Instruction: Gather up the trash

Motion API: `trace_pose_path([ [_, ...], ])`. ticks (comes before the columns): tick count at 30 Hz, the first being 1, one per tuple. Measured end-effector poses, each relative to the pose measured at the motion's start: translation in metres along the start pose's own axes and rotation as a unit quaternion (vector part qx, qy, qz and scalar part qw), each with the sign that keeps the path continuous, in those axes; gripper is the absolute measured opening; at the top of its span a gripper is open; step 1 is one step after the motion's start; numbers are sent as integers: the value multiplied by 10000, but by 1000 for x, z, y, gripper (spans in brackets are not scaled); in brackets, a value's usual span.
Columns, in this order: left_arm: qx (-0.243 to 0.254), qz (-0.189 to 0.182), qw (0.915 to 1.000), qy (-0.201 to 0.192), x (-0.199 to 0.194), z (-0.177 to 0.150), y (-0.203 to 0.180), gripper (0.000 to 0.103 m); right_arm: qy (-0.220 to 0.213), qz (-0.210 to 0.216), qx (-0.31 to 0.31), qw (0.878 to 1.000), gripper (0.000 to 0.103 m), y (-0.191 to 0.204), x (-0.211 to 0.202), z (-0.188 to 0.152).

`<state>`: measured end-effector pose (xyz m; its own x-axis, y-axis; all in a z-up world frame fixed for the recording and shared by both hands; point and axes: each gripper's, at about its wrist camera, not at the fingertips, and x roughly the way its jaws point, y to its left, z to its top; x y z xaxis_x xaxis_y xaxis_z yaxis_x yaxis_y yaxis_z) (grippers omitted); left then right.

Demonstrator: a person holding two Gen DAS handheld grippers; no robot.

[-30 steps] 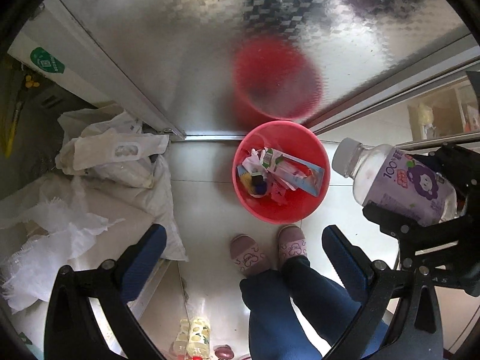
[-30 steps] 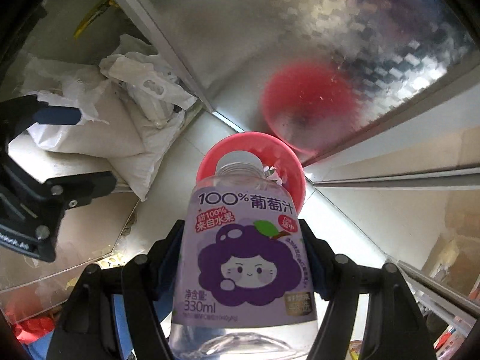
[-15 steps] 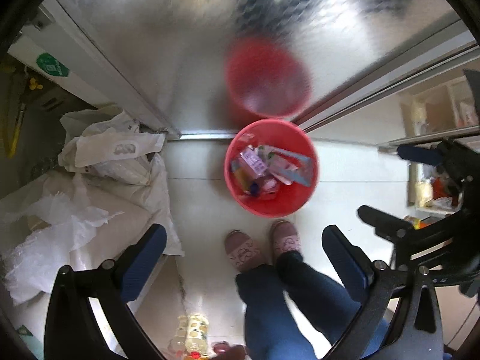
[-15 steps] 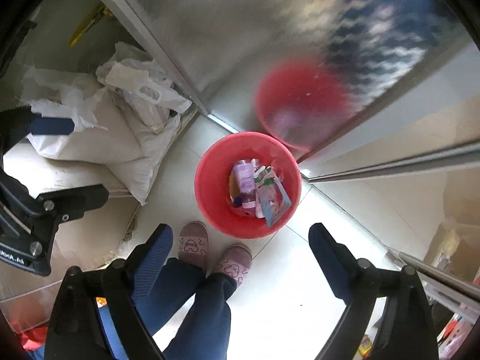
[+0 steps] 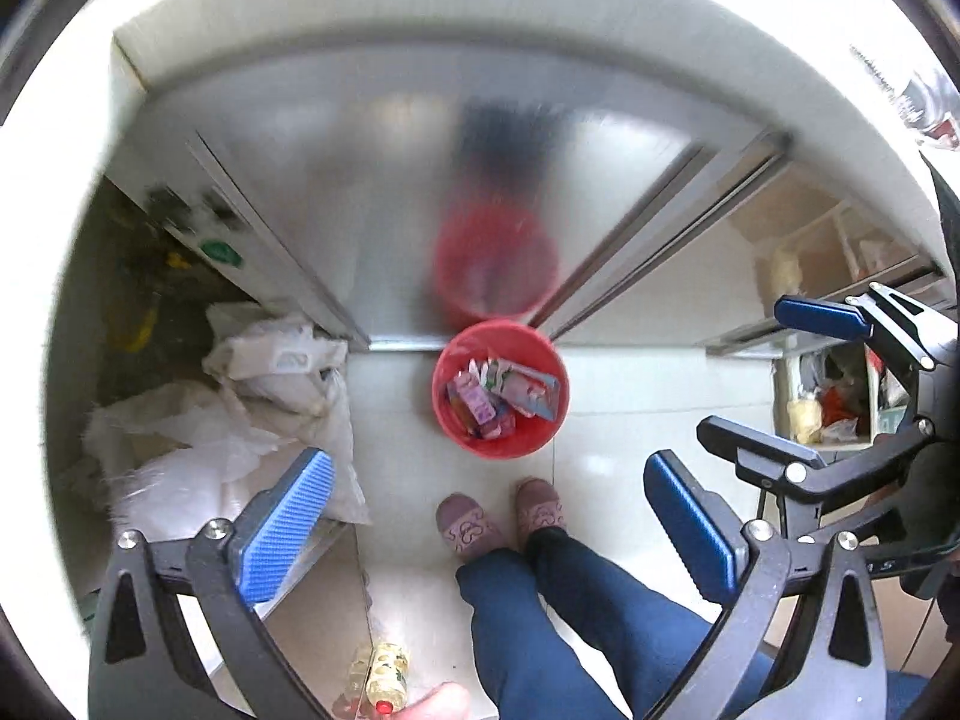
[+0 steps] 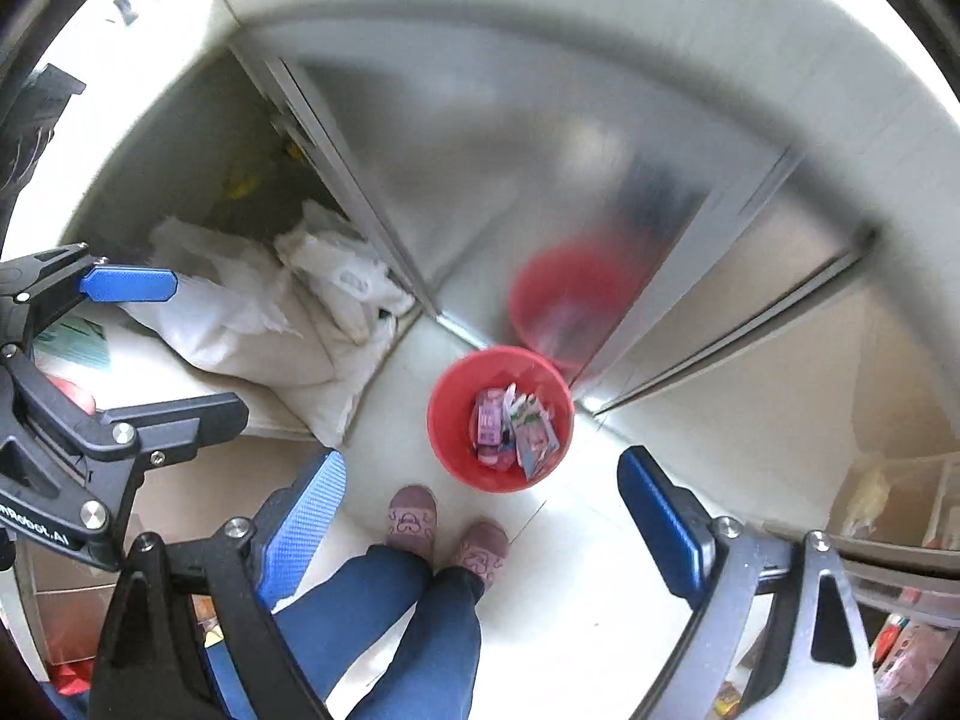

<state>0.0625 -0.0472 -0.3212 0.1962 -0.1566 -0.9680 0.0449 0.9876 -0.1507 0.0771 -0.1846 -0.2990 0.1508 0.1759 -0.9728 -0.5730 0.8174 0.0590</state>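
Observation:
A red bin (image 5: 546, 381) (image 6: 447, 444) stands on the pale floor far below both grippers, beside a frosted sliding door. Inside it lie wrappers and the purple grape juice bottle (image 5: 475, 405) (image 6: 489, 417). My left gripper (image 5: 486, 516) hangs high above the floor, open, with nothing between its blue pads. My right gripper (image 6: 480, 510) is also open and empty; it shows at the right edge of the left wrist view, and the left gripper shows at the left edge of the right wrist view.
A person's slippered feet (image 5: 498, 519) (image 6: 447, 528) and blue trousers stand just in front of the bin. White sacks and bags (image 5: 240, 420) (image 6: 270, 312) are piled at the left. A shelf with clutter (image 5: 828, 408) is at the right. A small bottle (image 5: 381, 672) lies low near the left gripper.
The right gripper opened and the juice bottle dropped into the red bin. Both grippers then rose well away from the floor, so the bin looks smaller now.

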Motion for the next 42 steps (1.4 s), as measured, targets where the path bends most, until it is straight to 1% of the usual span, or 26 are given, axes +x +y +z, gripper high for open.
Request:
trace_pose_path([
  [3, -20, 137, 9993, -344, -42, 0, -7, 103, -243, -55, -3, 9997, 92, 0, -39, 3],
  [5, -49, 175, 9983, -549, -69, 1, -12, 103, -455, -13, 2, 9990, 97, 0, -66, 5],
  [6, -53, 172, 9978, -635, -81, 2, -15, 103, -547, -38, 11, 9985, 98, 1, -76, 7],
  [10, -139, 382, 9924, -1160, -137, 7, -24, 103, -871, -124, 62, 9961, 98, -2, -120, 14],
  [12, -183, 359, 9895, -1390, -162, 11, -27, 103, -1111, -202, 59, 9936, 98, -1, -145, 19],
  [13, -203, 352, 9873, -1534, -177, 13, -29, 103, -1229, -250, 40, 9921, 99, 0, -156, 20],
  [15, -190, 417, 9824, -1810, -200, 15, -33, 103, -1539, -544, -107, 9865, 102, 6, -183, 23],
  [17, -172, 591, 9774, -2023, -223, 16, -35, 103, -1760, -650, -192, 9821, 102, 10, -204, 25],
  [19, -184, 719, 9728, -2194, -245, 17, -37, 103, -1929, -669, -161, 9788, 102, 11, -221, 28],
  [22, -233, 725, 9652, -2500, -277, 14, -39, 103, -2200, -715, -86, 9728, 102, 10, -241, 29],
  [25, -278, 620, 9598, -2723, -305, 10, -37, 103, -2374, -750, 21, 9685, 102, 11, -260, 29],
  [28, -229, 633, 9556, -2868, -323, 1, -38, 103, -2588, -744, 147, 9630, 102, 17, -279, 25],
  [31, -142, 718, 9526, -2954, -337, -10, -37, 103, -2825, -862, 202, 9552, 102, 31, -300, 18],
  [36, -61, 850, 9478, -3074, -350, -33, -36, 103, -3078, -934, 297, 9464, 102, 50, -316, 11],
  [40, -27, 700, 9457, -3173, -357, -52, -37, 103, -3212, -983, 295, 9414, 102, 64, -324, -3],
  [42, -14, 654, 9452, -3198, -361, -61, -38, 103, -3196, -1000, 343, 9416, 102, 66, -325, -8],
])
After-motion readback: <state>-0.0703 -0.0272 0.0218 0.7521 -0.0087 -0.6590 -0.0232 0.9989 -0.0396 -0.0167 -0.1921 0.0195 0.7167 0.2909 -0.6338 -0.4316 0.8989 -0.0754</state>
